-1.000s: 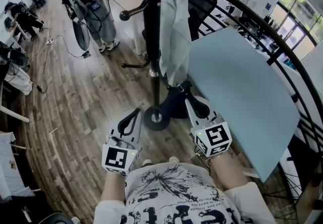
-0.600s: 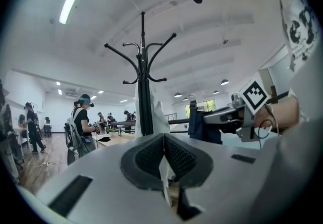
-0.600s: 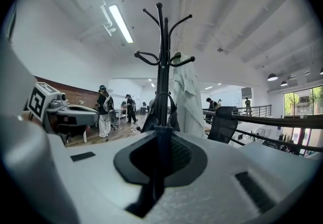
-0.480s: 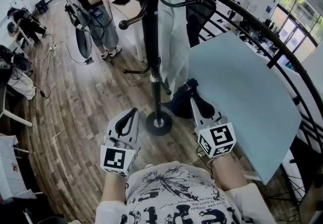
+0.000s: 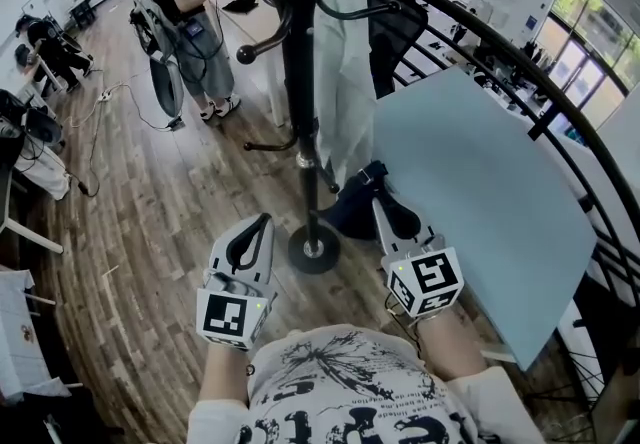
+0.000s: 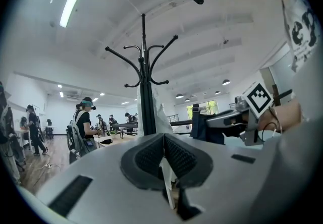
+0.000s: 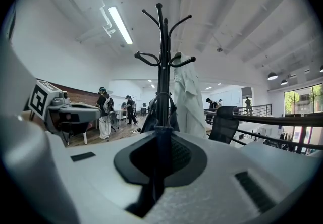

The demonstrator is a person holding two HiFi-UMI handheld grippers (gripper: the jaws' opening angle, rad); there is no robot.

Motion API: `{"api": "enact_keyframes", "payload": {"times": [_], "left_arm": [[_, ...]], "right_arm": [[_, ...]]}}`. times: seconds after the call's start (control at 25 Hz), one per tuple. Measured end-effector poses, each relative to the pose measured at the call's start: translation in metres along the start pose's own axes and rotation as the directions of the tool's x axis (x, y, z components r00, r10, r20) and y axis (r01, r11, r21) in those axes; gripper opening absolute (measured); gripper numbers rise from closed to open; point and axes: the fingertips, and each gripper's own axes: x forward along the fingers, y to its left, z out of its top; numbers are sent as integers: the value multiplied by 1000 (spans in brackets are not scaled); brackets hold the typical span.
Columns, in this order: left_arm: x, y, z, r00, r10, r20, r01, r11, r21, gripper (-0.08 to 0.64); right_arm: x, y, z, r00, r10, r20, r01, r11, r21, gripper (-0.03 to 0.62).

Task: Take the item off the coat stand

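A long white garment of limp cloth hangs from a curved hook of the black metal coat stand. It is ahead of the right gripper and slightly to its right. A dark bag with a looped strap is at the pole, straight ahead of that gripper. Both grippers are held low before the person, side by side, pointing toward the stand. The right gripper's ribbed pads are pressed together on nothing, and the left gripper is likewise closed and empty. A smooth pale blue panel lies to the right gripper's right.
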Motion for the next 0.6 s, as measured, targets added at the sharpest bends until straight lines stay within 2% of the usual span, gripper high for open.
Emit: {"api": "enact_keyframes", "payload": {"times": [0.24, 0.6], "left_arm": [[2, 3, 2, 1000, -7, 9, 8, 999, -33, 5], [6, -1, 2, 1000, -21, 8, 21, 999, -32, 5]], "right_arm": [[3, 2, -3, 1000, 6, -6, -6, 1000, 8, -2], [1, 2, -5, 1000, 7, -10, -7, 1000, 5, -2]]}}
